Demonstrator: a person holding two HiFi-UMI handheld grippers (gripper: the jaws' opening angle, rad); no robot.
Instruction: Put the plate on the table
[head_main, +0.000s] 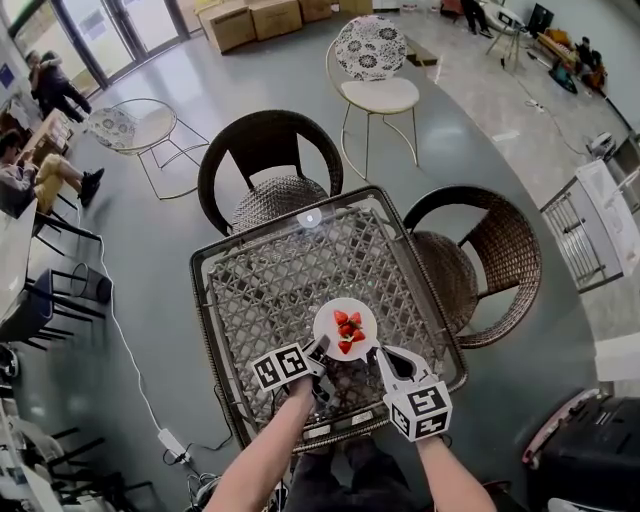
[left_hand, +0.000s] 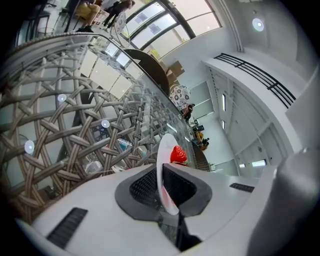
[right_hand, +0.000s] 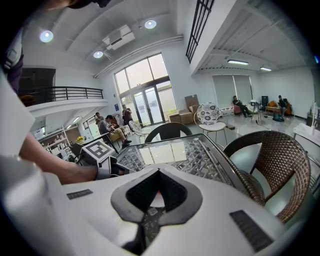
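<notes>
A white plate (head_main: 345, 328) with several red strawberries (head_main: 347, 331) is over the near part of the glass-topped wicker table (head_main: 270, 275). Whether it rests on the glass, I cannot tell. My left gripper (head_main: 322, 347) is shut on the plate's near-left rim. My right gripper (head_main: 378, 352) is shut on its near-right rim. In the left gripper view the plate (left_hand: 165, 165) stands edge-on between the dark pads of the left gripper (left_hand: 167, 172), one strawberry (left_hand: 178, 155) just beyond. In the right gripper view only a sliver of the plate (right_hand: 156, 201) shows inside the right gripper (right_hand: 156, 192).
Two dark wicker chairs (head_main: 268, 150) (head_main: 490, 255) stand at the table's far and right sides. A white chair (head_main: 375, 70) and a small round table (head_main: 135, 125) stand farther off. A cable and power strip (head_main: 170, 440) lie on the floor at left, and people sit at far left.
</notes>
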